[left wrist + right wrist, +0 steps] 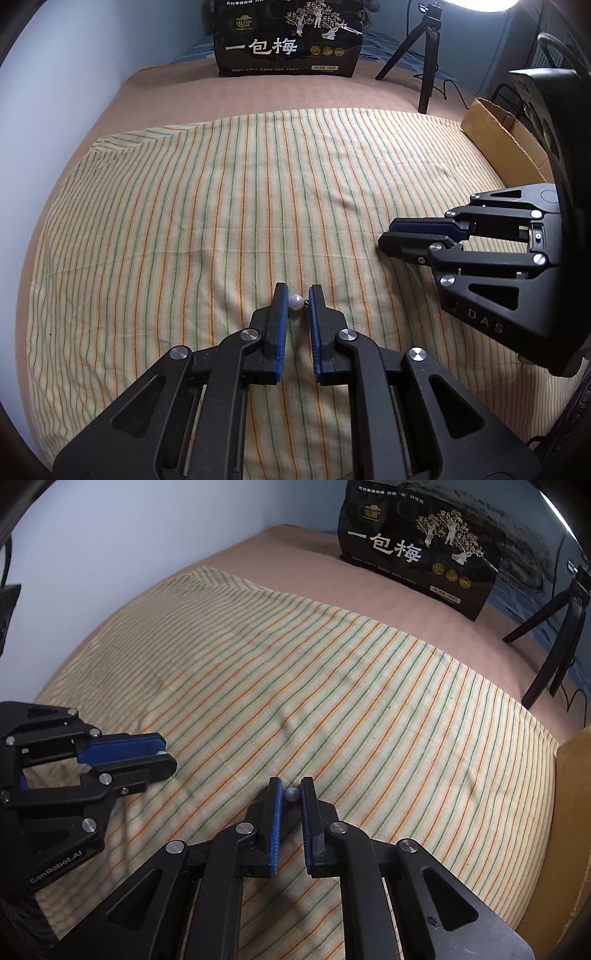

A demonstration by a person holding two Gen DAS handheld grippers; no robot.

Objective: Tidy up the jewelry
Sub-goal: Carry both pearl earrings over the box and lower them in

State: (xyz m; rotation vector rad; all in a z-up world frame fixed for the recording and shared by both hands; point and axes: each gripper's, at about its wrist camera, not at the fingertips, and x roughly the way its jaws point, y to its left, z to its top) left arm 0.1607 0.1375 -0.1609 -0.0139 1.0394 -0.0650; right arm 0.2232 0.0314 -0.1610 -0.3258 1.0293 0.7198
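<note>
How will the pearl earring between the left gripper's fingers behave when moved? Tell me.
The pearl earring is round and glossy, so it could slip from the left gripper pads and roll. Its thin metal hook looks easily bent. On the soft striped cloth it likely settles quickly.

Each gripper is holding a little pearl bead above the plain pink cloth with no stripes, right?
Nearly. The left gripper holds a small white pearl bead and the right gripper holds a small grey-white pearl bead, but the cloth under them is not plain pink. Both wrist views show a yellow cloth with green and orange stripes; the plain pink surface lies beyond it.
</note>
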